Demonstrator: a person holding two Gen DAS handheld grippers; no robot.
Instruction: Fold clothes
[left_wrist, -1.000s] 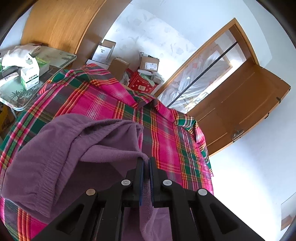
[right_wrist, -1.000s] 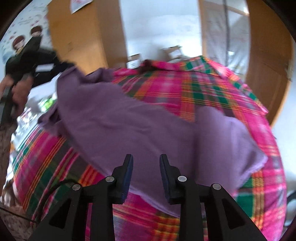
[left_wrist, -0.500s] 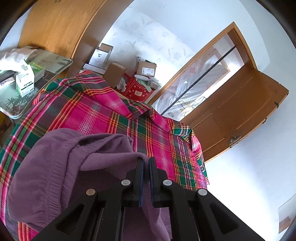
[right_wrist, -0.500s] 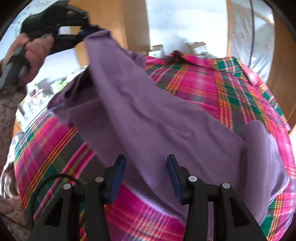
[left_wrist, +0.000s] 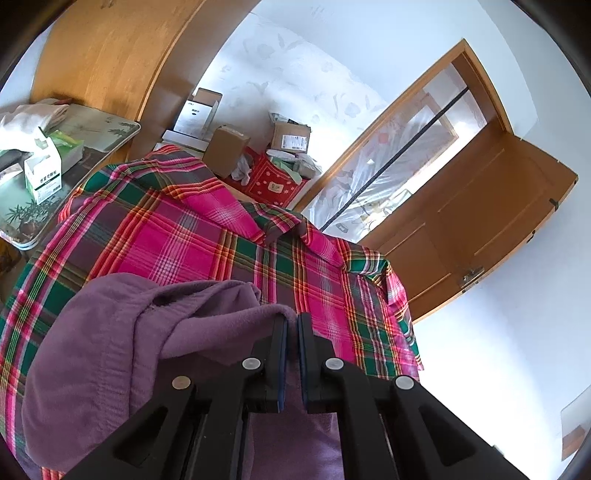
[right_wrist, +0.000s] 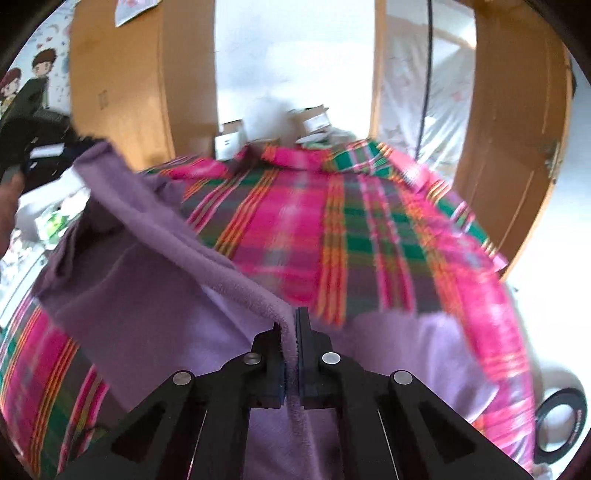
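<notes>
Both claws, left (left_wrist: 291, 325) and right (right_wrist: 290, 325), clamp the purple garment (left_wrist: 110, 343); right view blurred, garment's lower part cut off.

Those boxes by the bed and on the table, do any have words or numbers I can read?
White-and-green box: dark print on its front, too small to read.
White carton: dark label, unreadable.
Brown parcel: shipping label, too small to read.
Red bag: a small mark, unreadable.
Right wrist view: too blurred; nothing legible.
</notes>
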